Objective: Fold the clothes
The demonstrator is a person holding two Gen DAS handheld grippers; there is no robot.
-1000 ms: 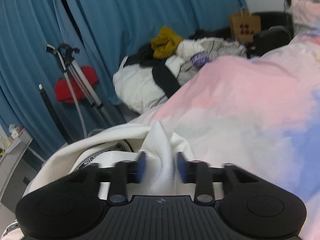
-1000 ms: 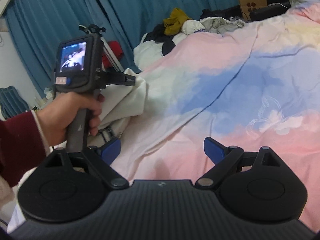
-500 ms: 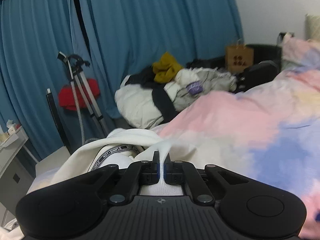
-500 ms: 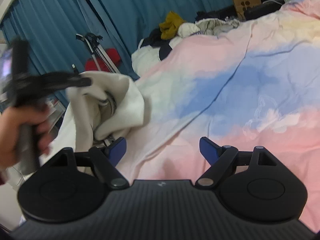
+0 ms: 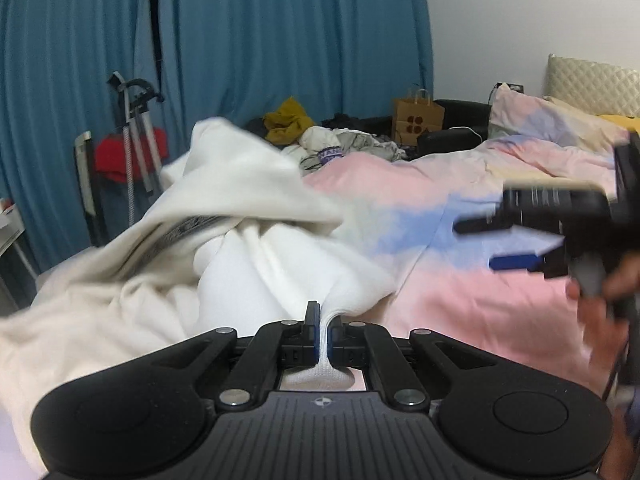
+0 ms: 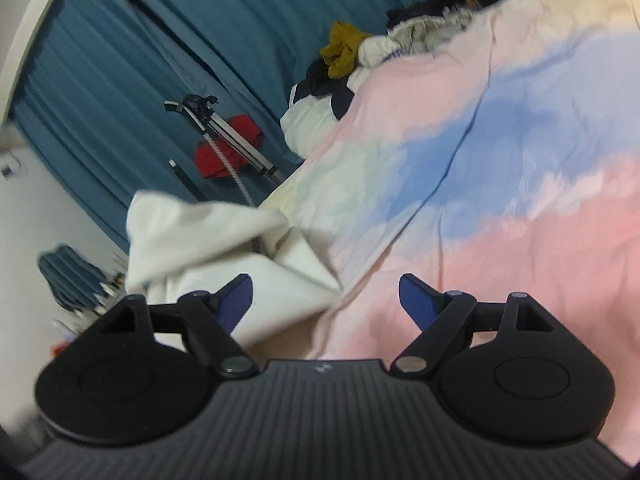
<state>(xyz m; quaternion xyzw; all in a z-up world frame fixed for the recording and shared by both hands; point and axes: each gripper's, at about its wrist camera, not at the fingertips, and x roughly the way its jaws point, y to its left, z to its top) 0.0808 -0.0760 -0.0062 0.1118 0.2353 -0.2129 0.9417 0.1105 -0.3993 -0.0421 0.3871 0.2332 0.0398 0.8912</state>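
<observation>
The cream sweatshirt (image 5: 248,216) lies bunched at the near left part of the bed, partly lifted, one fold billowing up toward the far left. A pinch of its white fabric runs between the jaws of the left gripper (image 5: 324,330), which are clamped together on it. In the right wrist view the garment (image 6: 224,252) sits just beyond the left finger of the right gripper (image 6: 326,300); those jaws stand wide apart with nothing between them.

We judge the step in hand to be drawing the garment out onto the duvet (image 5: 460,292) so it can be spread flat. To do this well, we keep the left pinch firm and low, pulling along the bedding rather than upward, so the cloth trails without twisting. The right gripper, seen blurred at the right edge of the left wrist view (image 5: 516,244), should take a second edge or corner well apart from the first pinch; one hold only drags a lump. Which edge is free we cannot tell, as the folds hide hem and sleeves.

The clothes pile (image 5: 320,140) at the far side stays out of the way.
</observation>
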